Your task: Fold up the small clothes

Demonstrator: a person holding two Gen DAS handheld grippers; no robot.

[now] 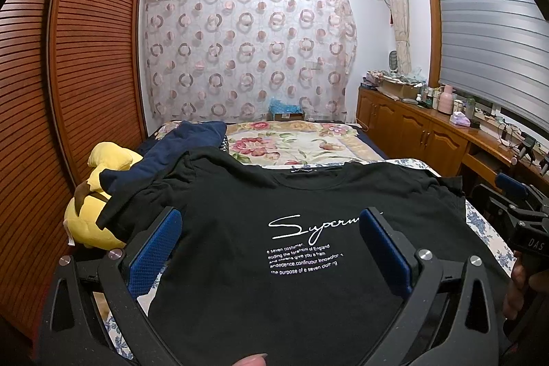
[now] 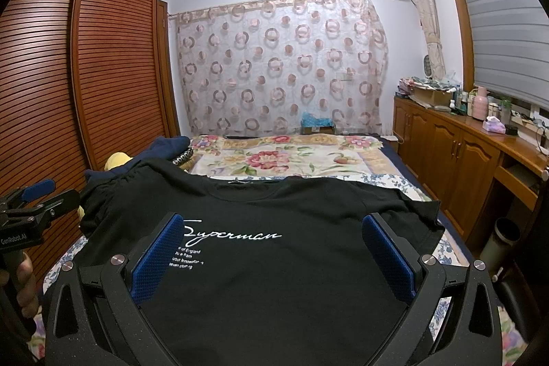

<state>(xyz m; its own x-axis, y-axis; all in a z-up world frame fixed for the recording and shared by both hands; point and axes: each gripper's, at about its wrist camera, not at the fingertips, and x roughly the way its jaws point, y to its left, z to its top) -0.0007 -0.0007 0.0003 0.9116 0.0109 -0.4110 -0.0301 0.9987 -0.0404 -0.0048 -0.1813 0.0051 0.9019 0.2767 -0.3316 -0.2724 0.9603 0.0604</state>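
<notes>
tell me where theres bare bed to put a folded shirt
Free: the floral quilt beyond the black printed t-shirt, toward the ring-patterned curtain. Crowded: the left side, where the navy garment and yellow plush toy lie.

louvred wardrobe (image 2: 113,64), curtained wall (image 2: 284,64)

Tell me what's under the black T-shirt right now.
The black T-shirt lies spread on the bed, over a blue-floral sheet showing past its right edge. Its left sleeve drapes over navy clothing beside a yellow plush toy. Whatever lies beneath its middle is hidden.
</notes>
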